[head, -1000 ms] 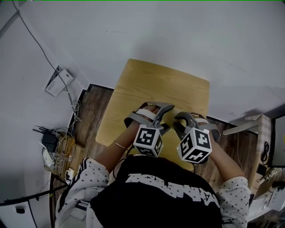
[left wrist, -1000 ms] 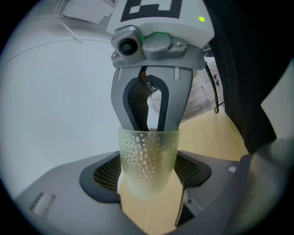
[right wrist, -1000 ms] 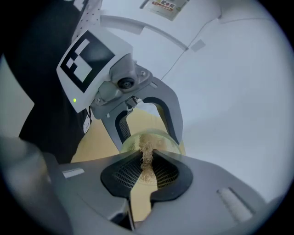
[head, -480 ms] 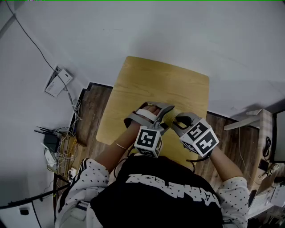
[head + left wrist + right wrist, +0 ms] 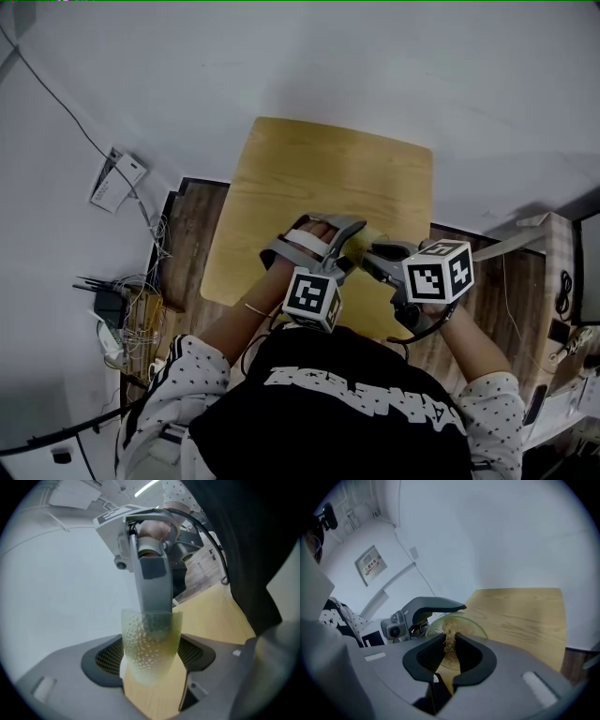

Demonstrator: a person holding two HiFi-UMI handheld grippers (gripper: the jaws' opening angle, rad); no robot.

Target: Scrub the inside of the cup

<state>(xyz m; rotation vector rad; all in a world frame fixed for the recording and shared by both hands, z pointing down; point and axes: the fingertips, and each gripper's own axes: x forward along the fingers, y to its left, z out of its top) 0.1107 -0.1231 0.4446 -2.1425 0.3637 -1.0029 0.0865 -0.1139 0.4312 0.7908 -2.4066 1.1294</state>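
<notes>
Left gripper (image 5: 152, 660): clenched on the cup, one jaw pressed to each side of its lower body, held over the near part of the table.
Cup (image 5: 150, 644): pale green and see-through, its wall covered in small dimples; it stood clear of the tabletop, carried in the left gripper's jaws with its open mouth turned toward the right gripper.
Right gripper (image 5: 449, 656): jaws closed tight on the scrubber, pointed straight at the cup's mouth; from the left gripper view one grey finger (image 5: 152, 588) ran down to the rim and showed dimly through the dimpled wall.
Scrubber (image 5: 449, 641): a thin tuft of tan fibres pinched between the right jaws, its loose end lying against the cup's opening.
Marker cubes: one rode on each gripper, the left one (image 5: 312, 298) low beside the person's chest, the right one (image 5: 438, 272) tipped up and outward.
Table (image 5: 328, 178): small, light wood, with rounded corners; both grippers met above its near right portion.
Person (image 5: 361, 412): stood at the near edge, in a black top with white lettering and spotted white sleeves.
Surroundings: white wall (image 5: 375, 66) behind the table, dark wood floor (image 5: 192, 234) at its sides, and a tangle of cables (image 5: 127, 300) on the left.
</notes>
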